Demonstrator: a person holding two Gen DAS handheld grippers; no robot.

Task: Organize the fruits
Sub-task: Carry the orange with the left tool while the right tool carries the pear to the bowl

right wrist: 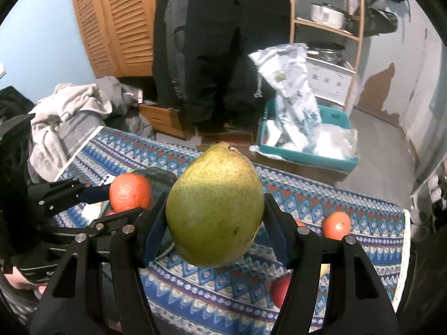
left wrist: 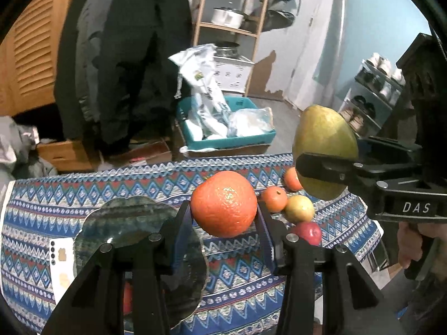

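My left gripper (left wrist: 223,212) is shut on a large orange (left wrist: 223,203), held in the air above the patterned tablecloth (left wrist: 139,184). To its right, my right gripper (left wrist: 327,167) is shut on a green pear (left wrist: 324,136). In the right wrist view the pear (right wrist: 215,209) fills the gap between the right gripper's (right wrist: 215,217) pads, and the orange (right wrist: 130,192) shows at the left in the left gripper (right wrist: 123,195). A dark glass plate (left wrist: 134,223) lies on the cloth under the left gripper. Small oranges (left wrist: 275,198), a yellow-green fruit (left wrist: 300,209) and a red apple (left wrist: 310,231) lie at the right.
Behind the table stand a teal bin (left wrist: 251,136) with plastic bags, cardboard boxes, a hanging dark coat (left wrist: 125,55) and a wooden shelf (left wrist: 232,28) with pots. A white card (left wrist: 60,265) lies left of the plate. A pile of clothes (right wrist: 69,117) sits at the table's far left corner.
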